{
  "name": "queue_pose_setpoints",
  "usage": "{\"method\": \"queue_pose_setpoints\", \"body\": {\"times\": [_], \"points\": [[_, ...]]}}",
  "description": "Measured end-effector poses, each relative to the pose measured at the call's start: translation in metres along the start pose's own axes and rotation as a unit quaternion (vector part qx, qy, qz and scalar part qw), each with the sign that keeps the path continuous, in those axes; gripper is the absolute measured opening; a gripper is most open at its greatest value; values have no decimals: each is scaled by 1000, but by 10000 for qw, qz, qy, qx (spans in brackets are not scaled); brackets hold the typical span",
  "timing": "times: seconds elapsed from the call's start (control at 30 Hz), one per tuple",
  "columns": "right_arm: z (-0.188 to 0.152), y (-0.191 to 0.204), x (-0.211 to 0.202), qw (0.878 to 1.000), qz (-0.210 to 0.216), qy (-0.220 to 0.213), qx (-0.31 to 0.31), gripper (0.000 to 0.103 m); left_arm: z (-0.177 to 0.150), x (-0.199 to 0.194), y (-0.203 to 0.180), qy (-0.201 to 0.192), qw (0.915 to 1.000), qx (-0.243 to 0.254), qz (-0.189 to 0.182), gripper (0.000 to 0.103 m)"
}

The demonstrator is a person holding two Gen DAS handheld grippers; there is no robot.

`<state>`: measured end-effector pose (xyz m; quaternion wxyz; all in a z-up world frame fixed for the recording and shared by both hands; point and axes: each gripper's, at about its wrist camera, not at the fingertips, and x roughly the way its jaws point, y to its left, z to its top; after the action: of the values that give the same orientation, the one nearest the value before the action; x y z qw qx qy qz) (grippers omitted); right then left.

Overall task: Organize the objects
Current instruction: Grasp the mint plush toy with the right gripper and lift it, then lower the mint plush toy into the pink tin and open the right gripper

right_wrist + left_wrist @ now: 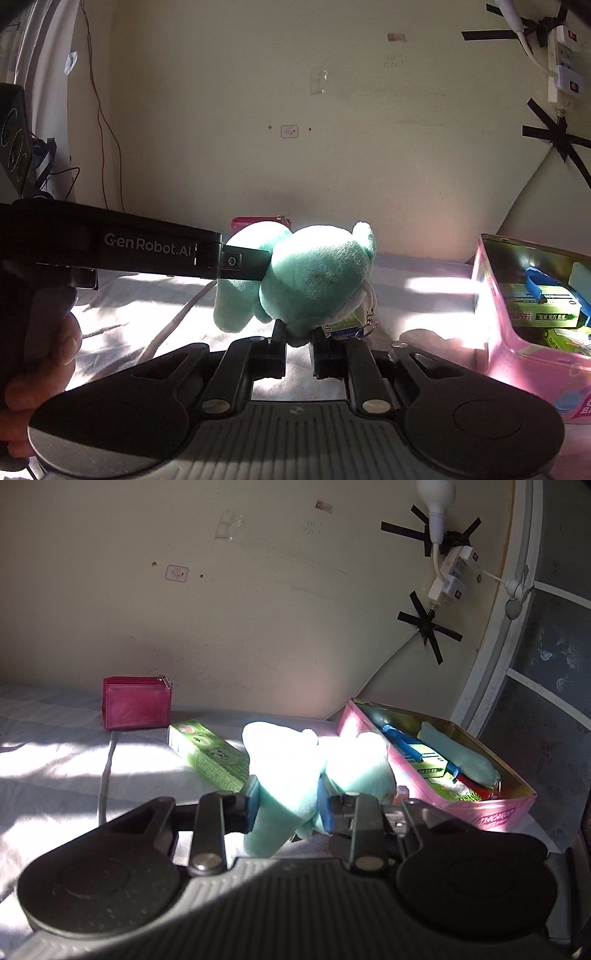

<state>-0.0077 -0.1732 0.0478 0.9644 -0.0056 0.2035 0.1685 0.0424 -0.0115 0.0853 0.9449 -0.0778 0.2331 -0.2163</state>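
Grip is shared: left gripper (286, 801) and right gripper (298, 341) both pinch the mint-green plush toy (314, 277) above the white bedsheet (55, 775). Beyond, the green cardboard carton (208, 755) and red zipped wallet (137, 702) lie unsorted; the pink tin box (491, 808), right, is partly filled.

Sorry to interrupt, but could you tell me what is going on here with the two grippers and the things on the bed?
A person is tidying small items into a pink tin box. Both handheld grippers grip one mint-green plush toy: the left gripper has its jaws closed on one part, and the right gripper pinches its underside. A green carton and a red wallet lie on the sheet, outside the box.
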Motion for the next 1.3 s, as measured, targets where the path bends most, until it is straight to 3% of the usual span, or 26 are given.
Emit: {"method": "queue_pose_setpoints", "body": {"times": [0.37, 0.5, 0.7, 0.73, 0.83, 1.07, 1.3], "points": [[5, -79, -46, 9956, -691, -444, 448, 6, 24, 47, -86, 16, 9965, 588, -587, 34], [0, -117, -62, 9912, -998, -528, 687, 6, 25, 66, -135, 59, 9935, 794, -813, 35], [-14, -158, -65, 9859, -1347, -450, 889, 12, 19, 101, -176, 293, 9922, 868, -849, 39], [-17, -164, -61, 9853, -1389, -398, 916, 16, 17, 106, -179, 324, 9924, 916, -761, 43], [-23, -174, -56, 9821, -1481, -355, 1113, 50, 12, 114, -182, 368, 9920, 1101, -492, 43], [-24, -177, -59, 9771, -1479, -585, 1412, 50, 14, 99, -169, 248, 9920, 1182, -358, 43], [-13, -156, -65, 9796, -1437, -673, 1232, 50, 14, 78, -142, 213, 9938, 1093, 14, 43]]}}
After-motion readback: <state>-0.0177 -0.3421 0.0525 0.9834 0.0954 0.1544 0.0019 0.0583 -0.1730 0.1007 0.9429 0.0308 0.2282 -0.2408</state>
